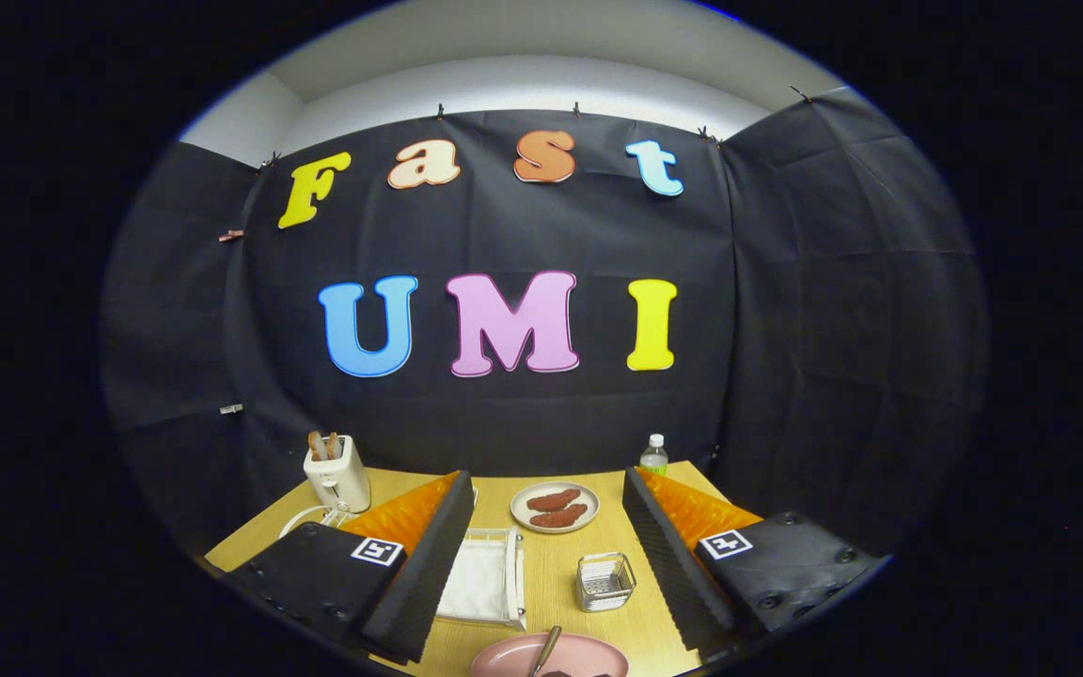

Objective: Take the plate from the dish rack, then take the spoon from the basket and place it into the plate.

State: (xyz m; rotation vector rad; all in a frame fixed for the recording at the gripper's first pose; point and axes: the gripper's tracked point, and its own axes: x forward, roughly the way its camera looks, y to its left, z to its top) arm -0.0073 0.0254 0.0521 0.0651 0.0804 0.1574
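- The worktop (556, 583) is seen carrying all the things.
- The hand-held gripper (546, 555) is held spread wide above it, nothing pinched; a square coded marker is borne on each finger, no readable writing.
- The dish rack (485, 588) lies beside the left finger.
- The pink plate (588, 653) sits nearest, between the fingers.
- The wire basket (605, 581) stands just beyond the plate.
- The spoon (546, 651) rests in the plate, handle pointed up and away.

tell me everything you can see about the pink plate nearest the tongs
The pink plate is round, shallow and matte, ceramic or plastic by its look. It lies flat on the wooden table, between the open tongs at their near end, partly cut off. A spoon rests in it, handle slanting up over the rim. The wire basket stands just beyond it, apart.
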